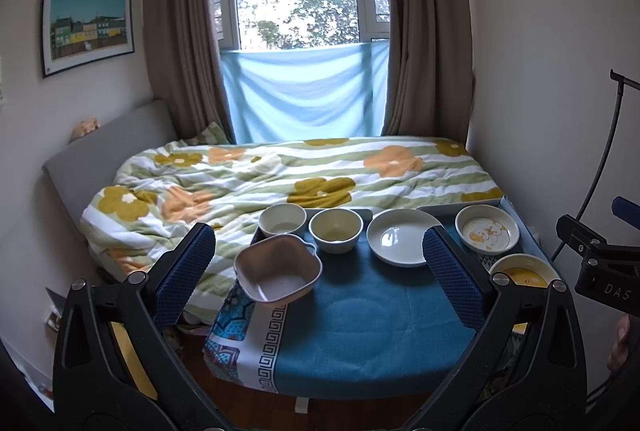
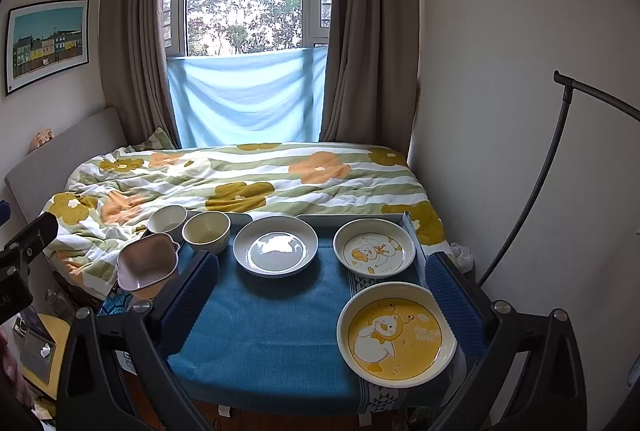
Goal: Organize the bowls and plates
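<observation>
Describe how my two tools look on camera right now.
Both match. The left tool and right tool each have two black plastic arms with triangular cut-outs and silver screws at the joints. Their fingers carry dark blue pads with a fine ribbed, dotted texture. No cables or sleeves show.

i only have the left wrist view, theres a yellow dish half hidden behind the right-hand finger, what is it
Observer: A round yellow plate with a white duck drawn on it, lying flat at the near right corner of the table.
Operator: anything stacked on it
Observer: No, nothing lies in it.
Operator: is the right gripper holding something
Observer: No, the right gripper has its jaws wide open and empty.
</observation>
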The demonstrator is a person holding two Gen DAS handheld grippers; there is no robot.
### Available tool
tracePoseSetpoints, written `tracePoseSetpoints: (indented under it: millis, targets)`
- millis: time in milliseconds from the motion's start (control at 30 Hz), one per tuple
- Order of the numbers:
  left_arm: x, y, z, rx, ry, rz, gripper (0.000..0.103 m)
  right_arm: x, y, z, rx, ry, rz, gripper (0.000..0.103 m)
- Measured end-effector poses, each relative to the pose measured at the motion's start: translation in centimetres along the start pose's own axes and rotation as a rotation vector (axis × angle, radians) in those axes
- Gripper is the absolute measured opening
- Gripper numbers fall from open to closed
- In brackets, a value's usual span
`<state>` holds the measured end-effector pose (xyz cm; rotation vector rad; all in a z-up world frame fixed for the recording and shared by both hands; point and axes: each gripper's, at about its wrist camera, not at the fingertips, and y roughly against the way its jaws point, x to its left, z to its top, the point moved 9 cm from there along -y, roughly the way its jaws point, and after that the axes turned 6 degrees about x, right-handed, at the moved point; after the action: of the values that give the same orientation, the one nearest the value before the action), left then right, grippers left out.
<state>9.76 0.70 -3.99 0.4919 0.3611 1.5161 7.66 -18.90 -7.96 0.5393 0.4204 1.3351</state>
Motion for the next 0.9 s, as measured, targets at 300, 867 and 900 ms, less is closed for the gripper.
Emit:
tracePoseSetpoints:
  millis: [300,867,900]
  targets:
    - [0.07,-0.25,0.10,0.003,0.001,0.001,0.103,0.01,-0.07,0.06,0.003,0.000,0.001,0.103]
    - [0.36,-0.68,-0.10,0.004,-0.004,0.000,0.103,0.21,-0.43,-0.66,0.009,-0.002,-0.006,0.103]
    - [0.38,-0.69,-0.12,0.005,-0.005,0.000,0.103,0.14,-0.44,-0.49,0.009,-0.004,-0.004,0.103]
